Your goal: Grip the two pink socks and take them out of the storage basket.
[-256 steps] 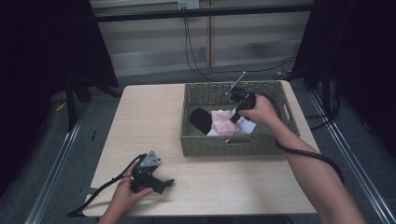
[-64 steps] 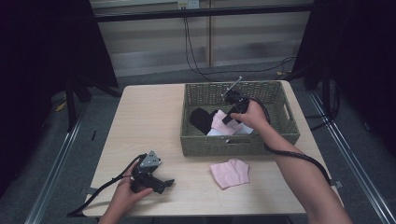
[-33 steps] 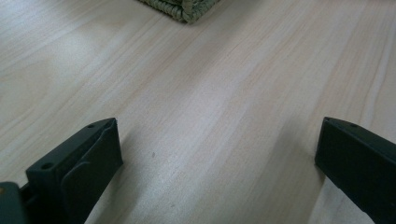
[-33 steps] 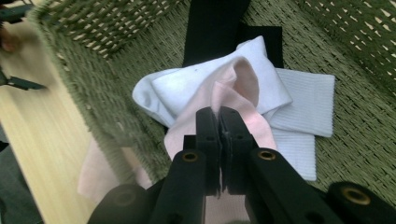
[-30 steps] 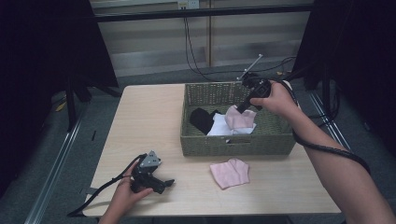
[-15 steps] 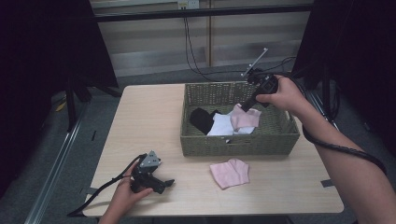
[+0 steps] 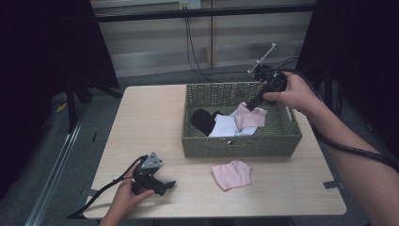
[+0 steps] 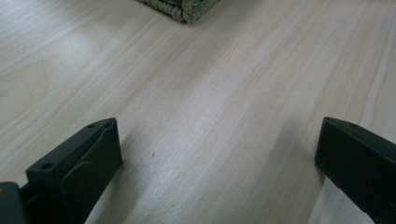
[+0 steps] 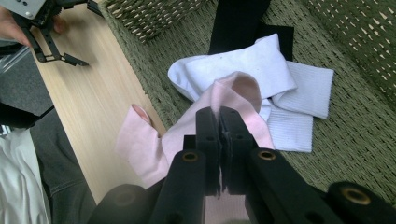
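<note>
A green woven basket stands on the right half of the table. White socks and a black sock lie in it. Above its right part my right gripper is shut on a pink sock, which hangs clear of the others. The right gripper view shows the closed jaws pinching that pink sock over the white socks and black sock. Another pink sock lies flat on the table before the basket. My left gripper rests open near the front left edge, nothing between its jaws.
The wooden table is bare on its left half. A basket corner shows ahead of the left gripper. Cables hang behind the table, and a dark curtain stands at either side.
A pink sock left the basket and now lies on the table. My right gripper then lifted a second pink sock up and toward the basket's far right. The left gripper stayed put.
</note>
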Demonstrator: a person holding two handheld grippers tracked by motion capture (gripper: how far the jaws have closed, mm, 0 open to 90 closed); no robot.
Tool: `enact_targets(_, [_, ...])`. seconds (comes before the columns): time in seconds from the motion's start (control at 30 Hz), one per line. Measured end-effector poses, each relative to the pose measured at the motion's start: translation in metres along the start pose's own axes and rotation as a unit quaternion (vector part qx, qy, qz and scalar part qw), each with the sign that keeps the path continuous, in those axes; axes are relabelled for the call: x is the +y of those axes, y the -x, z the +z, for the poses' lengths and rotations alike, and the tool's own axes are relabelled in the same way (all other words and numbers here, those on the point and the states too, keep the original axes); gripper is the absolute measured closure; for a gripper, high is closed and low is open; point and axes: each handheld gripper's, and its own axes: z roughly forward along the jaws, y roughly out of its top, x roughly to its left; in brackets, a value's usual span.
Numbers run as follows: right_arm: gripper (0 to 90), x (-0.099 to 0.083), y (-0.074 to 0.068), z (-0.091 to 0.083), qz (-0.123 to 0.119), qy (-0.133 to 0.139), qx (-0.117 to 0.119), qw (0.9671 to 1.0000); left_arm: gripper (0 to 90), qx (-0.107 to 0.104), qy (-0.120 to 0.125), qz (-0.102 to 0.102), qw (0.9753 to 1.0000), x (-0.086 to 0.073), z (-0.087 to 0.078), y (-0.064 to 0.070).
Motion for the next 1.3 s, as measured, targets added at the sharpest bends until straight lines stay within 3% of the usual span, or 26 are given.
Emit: enact_targets(1.3, [87.1,-0.012,-0.043,-0.041,-0.047,0.017,0.027,0.9984,0.0,0.001,0.001,0.002,1.0,0.0,0.0,0.0])
